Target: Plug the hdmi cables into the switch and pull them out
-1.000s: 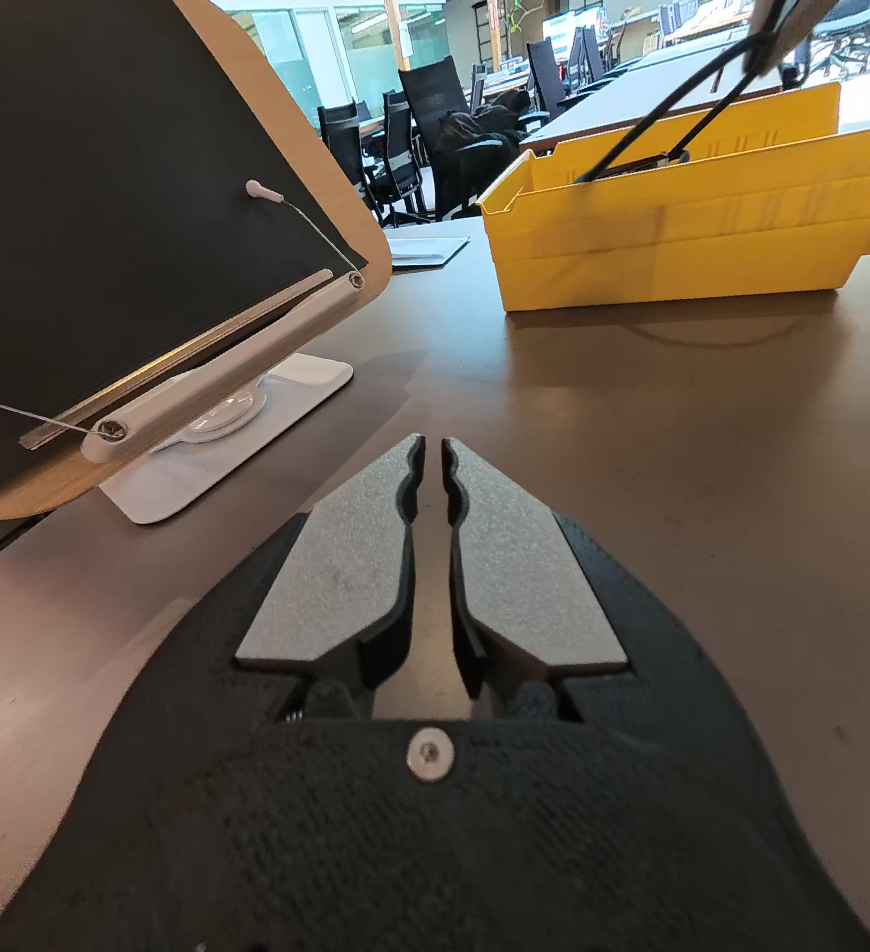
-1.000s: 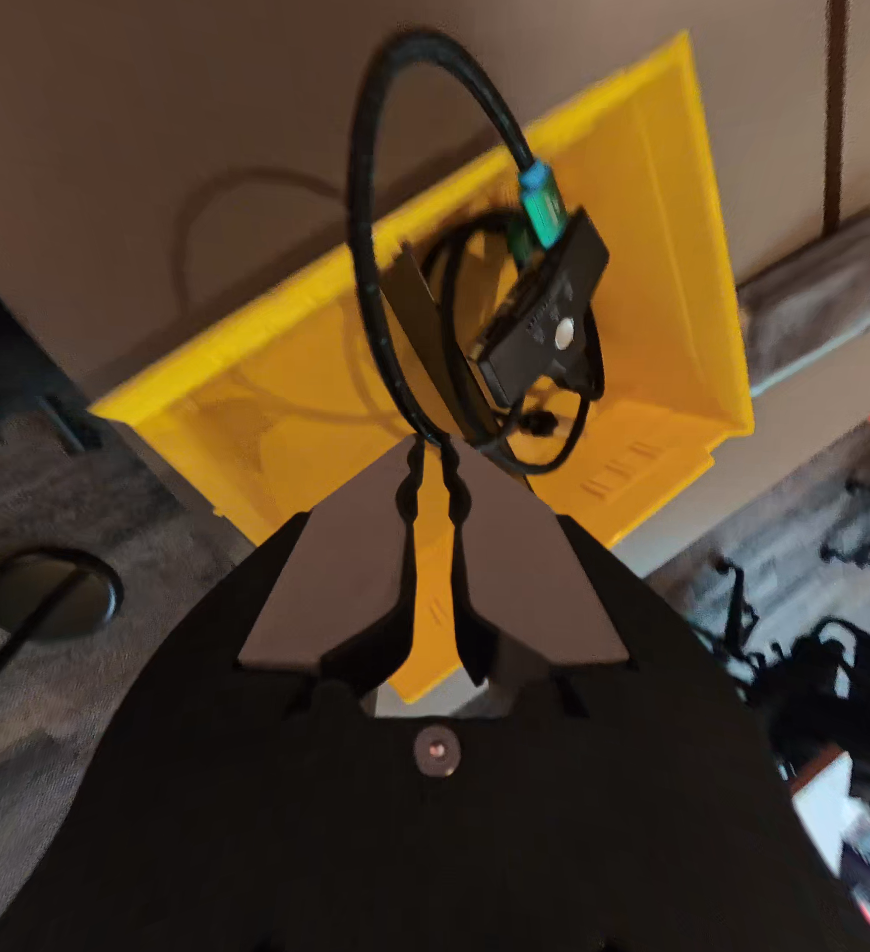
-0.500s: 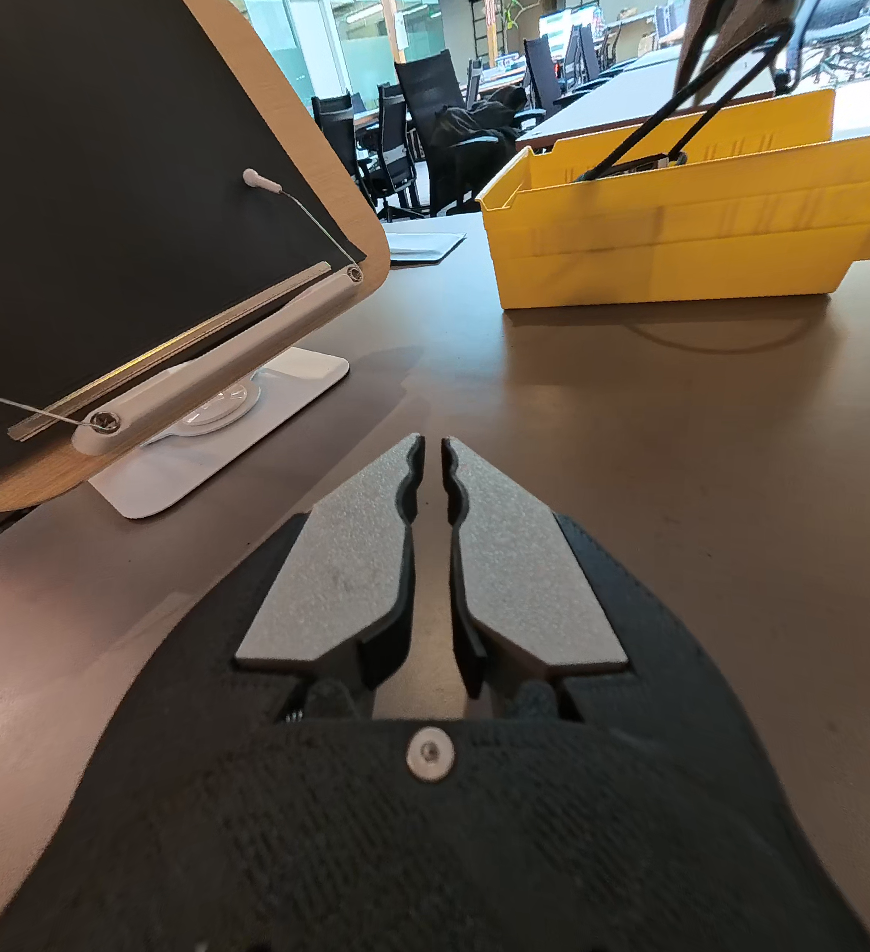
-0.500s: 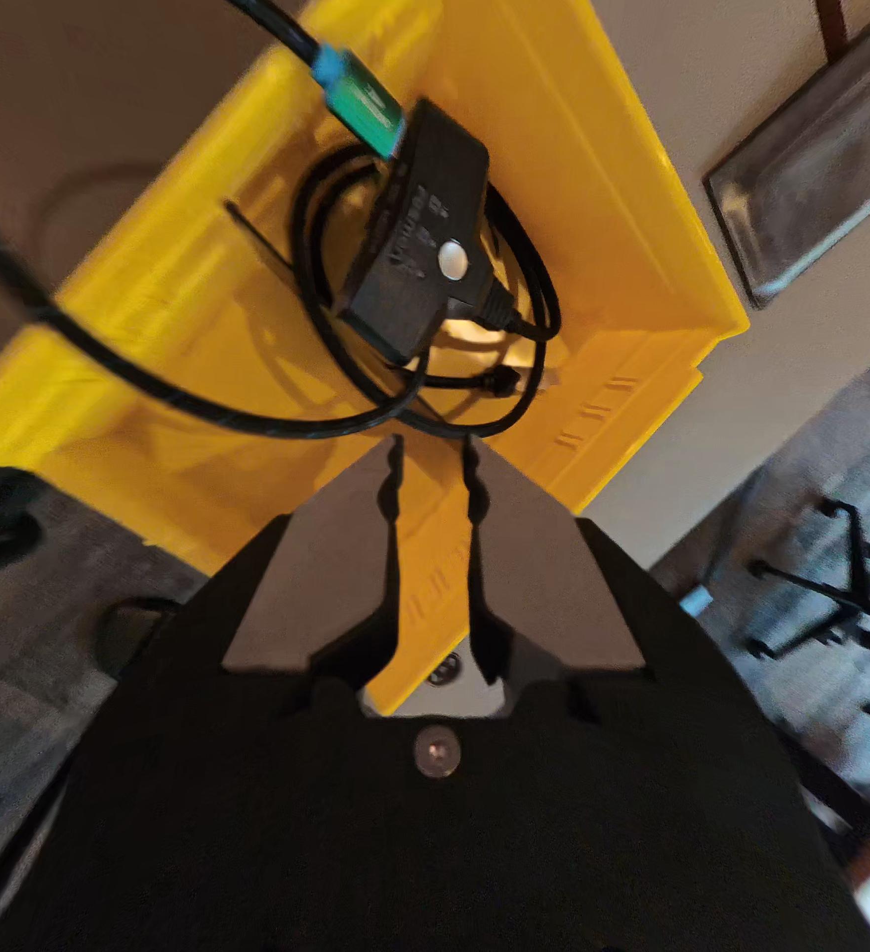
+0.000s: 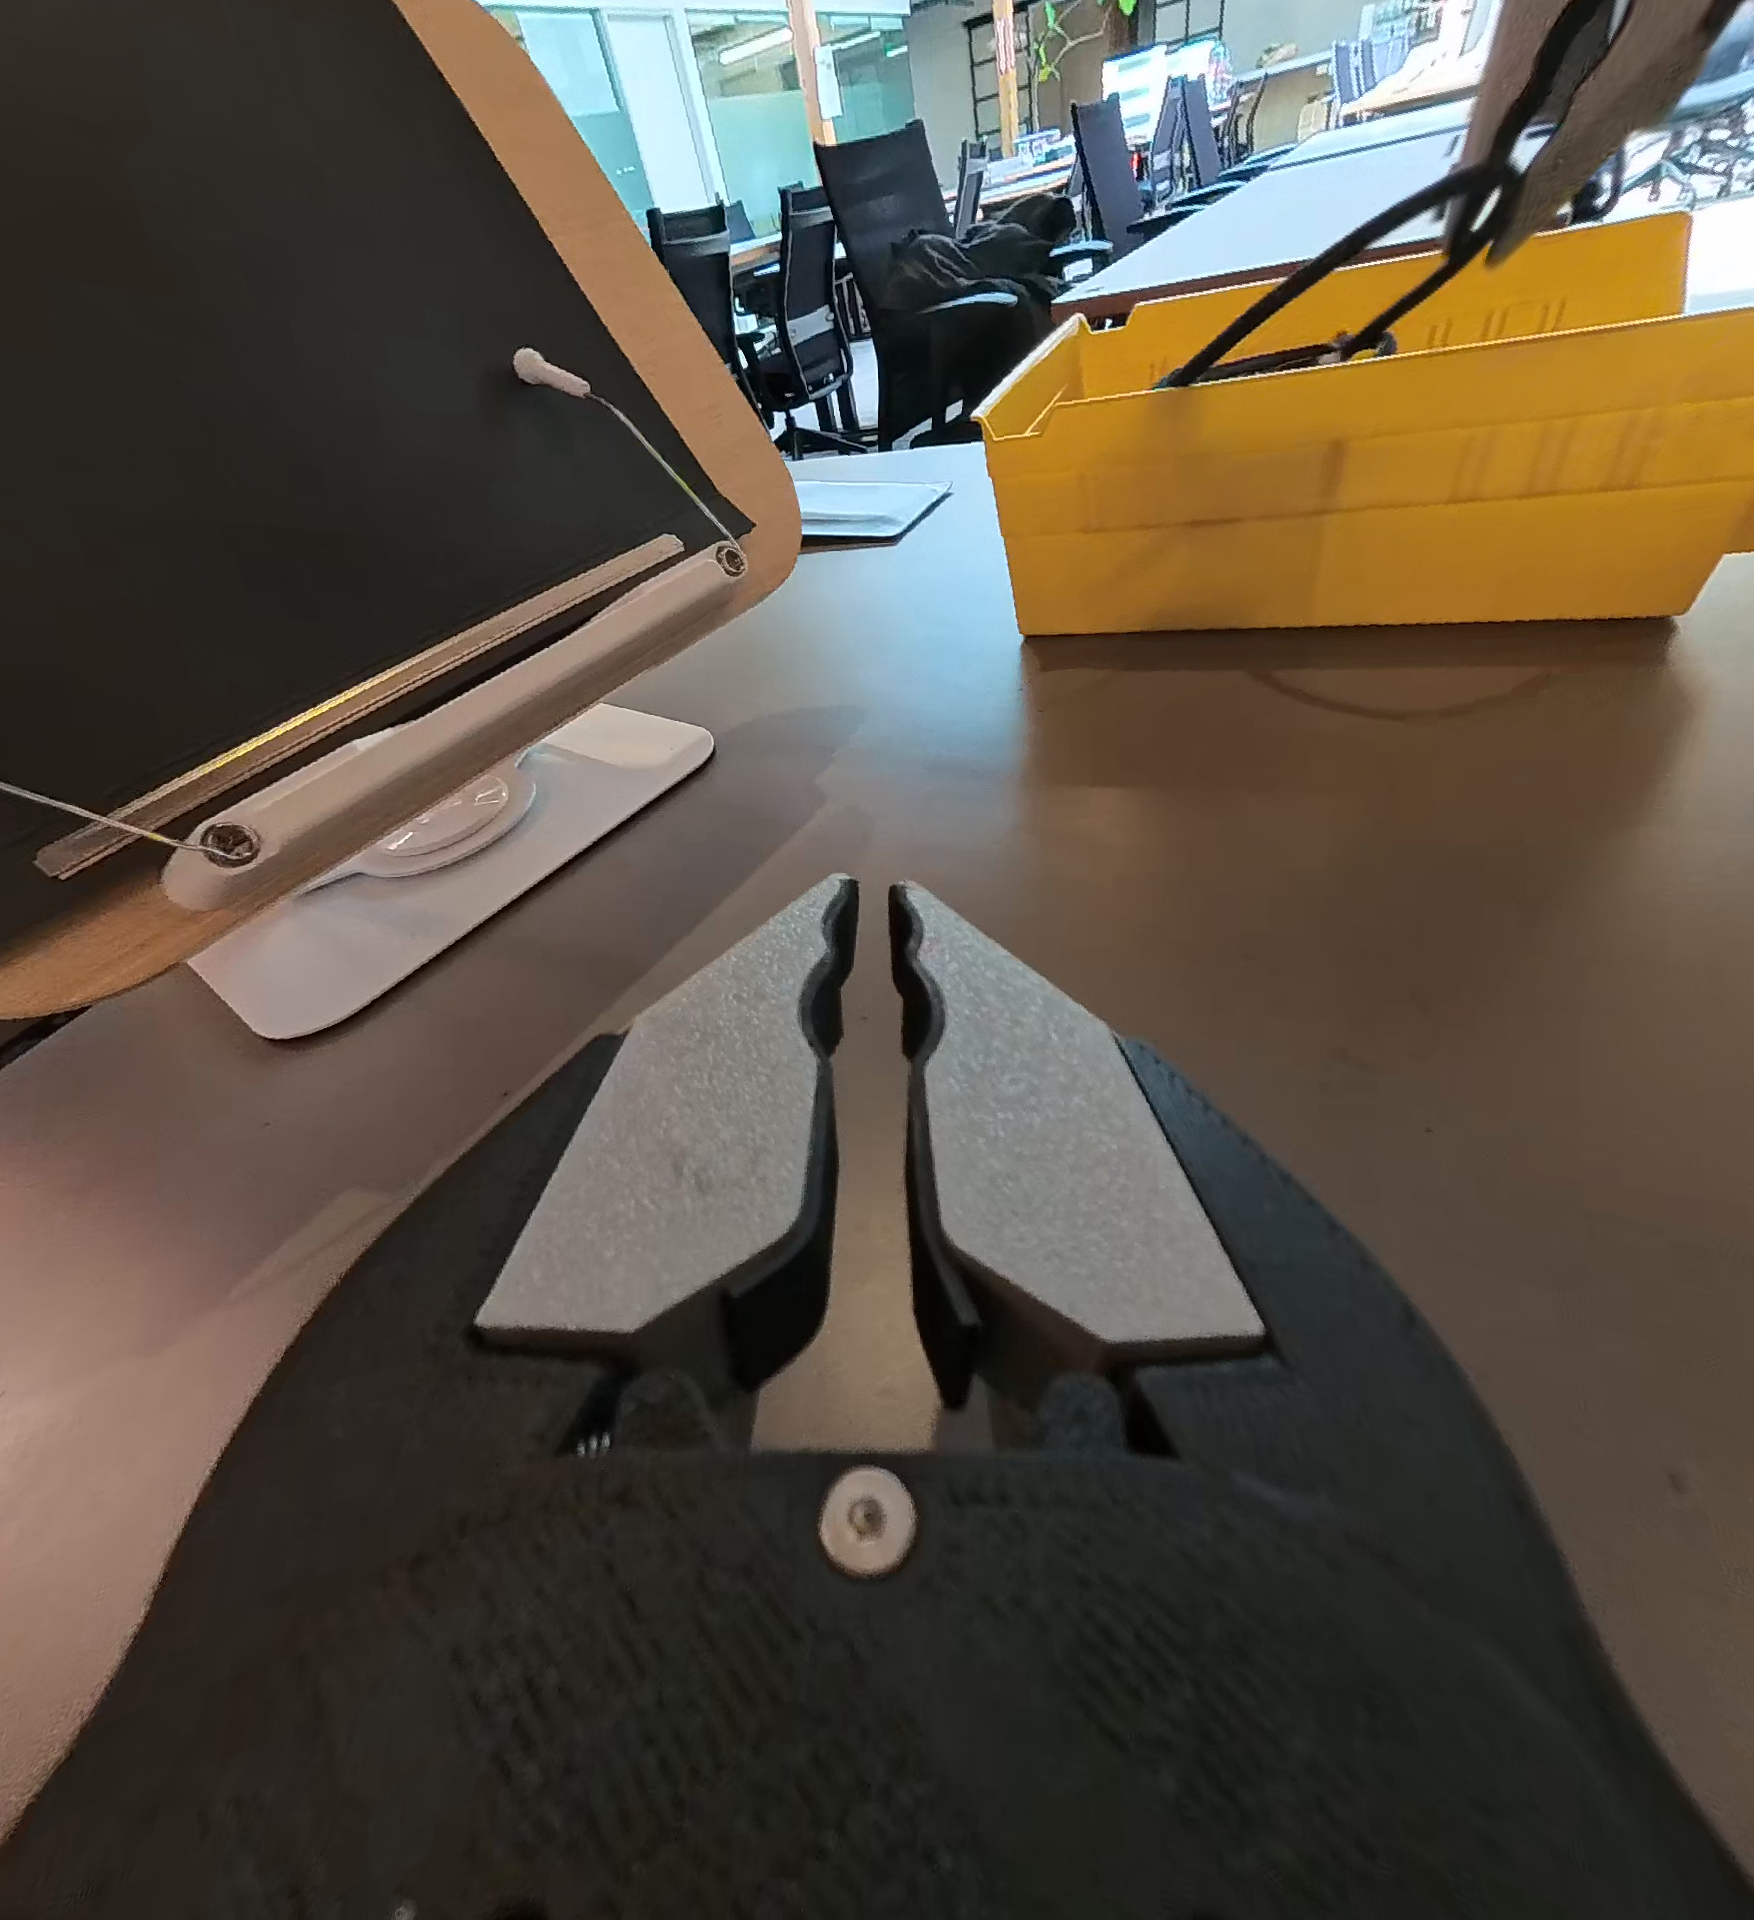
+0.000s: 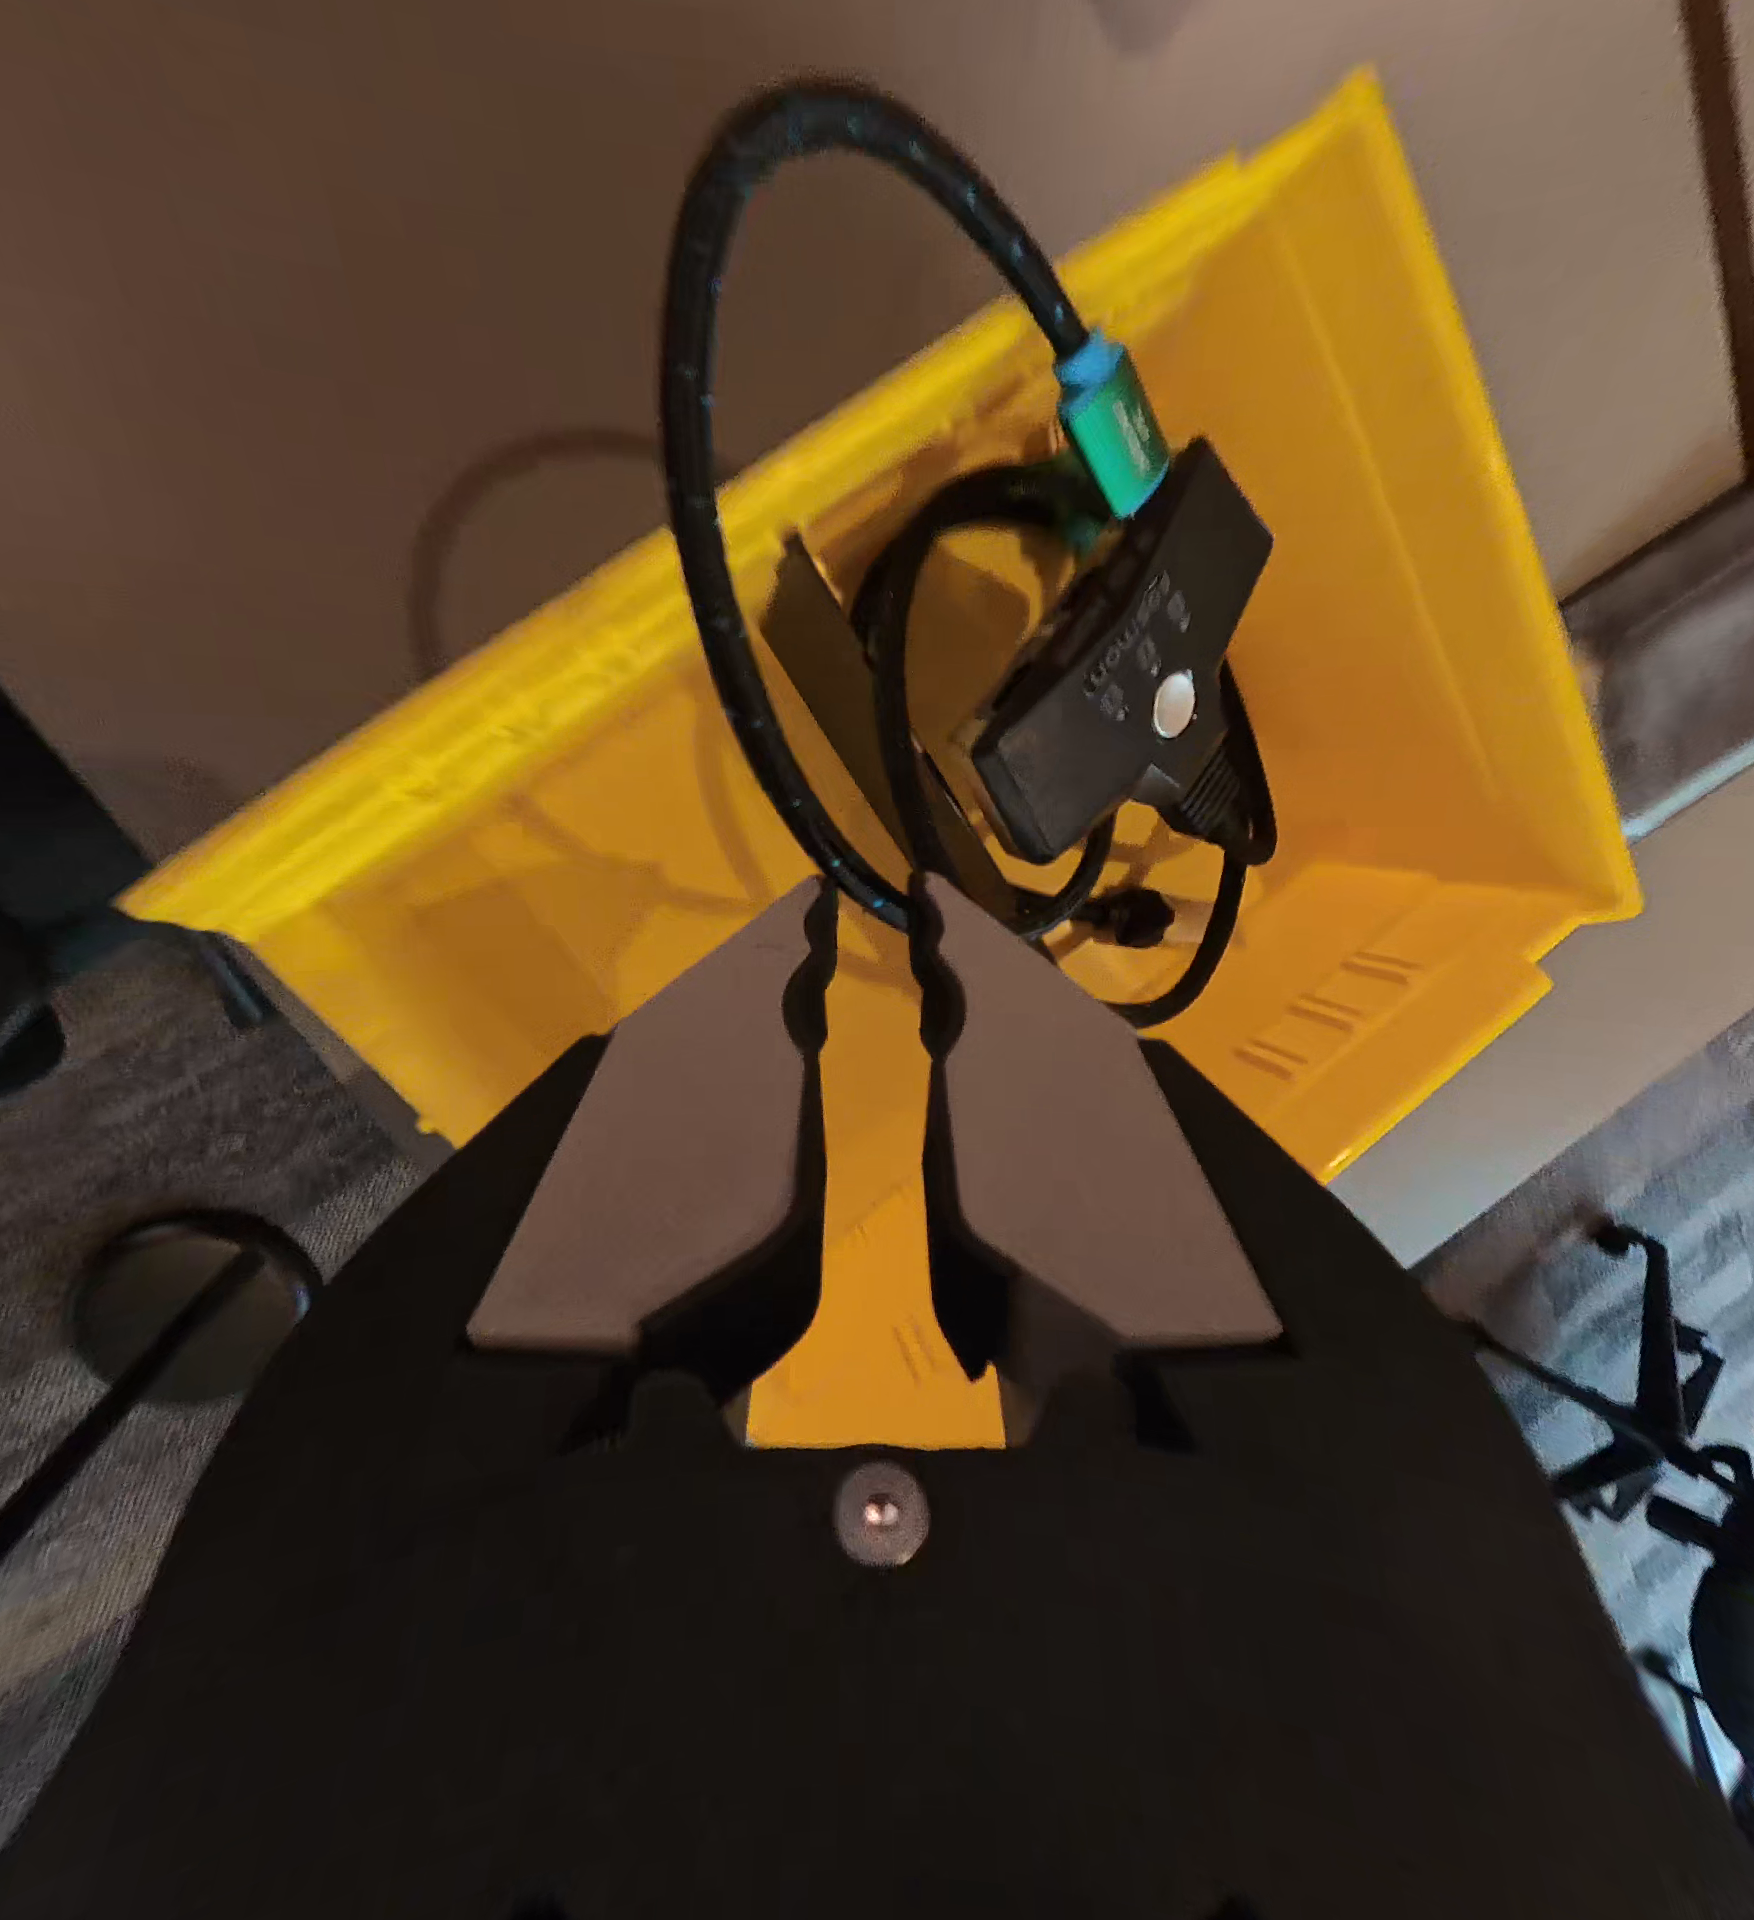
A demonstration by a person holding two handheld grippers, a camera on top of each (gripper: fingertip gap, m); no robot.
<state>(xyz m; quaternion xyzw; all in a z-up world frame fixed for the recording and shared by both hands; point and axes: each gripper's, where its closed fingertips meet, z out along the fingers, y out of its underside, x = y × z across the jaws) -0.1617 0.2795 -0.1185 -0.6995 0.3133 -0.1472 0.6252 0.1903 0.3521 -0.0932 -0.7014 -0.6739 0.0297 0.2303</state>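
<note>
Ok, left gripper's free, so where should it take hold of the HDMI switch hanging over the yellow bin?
Probably the black HDMI switch body, pinched across its broad flat faces at the end away from the green plug. Come from the side without connectors: it dangles tilted from the braided cable in the right gripper, so the plug and cable ends are crowded.

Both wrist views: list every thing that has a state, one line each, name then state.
Left gripper: nearly shut, empty, low over the table.
Right gripper: shut on the black cable, above the yellow bin.
Black cable: looped, its green plug seated in the switch.
Switch: hanging over the bin, tilted.
Yellow bin: upright on the table, more cable coiled inside.
Book stand: tilted back on its white base.
</note>
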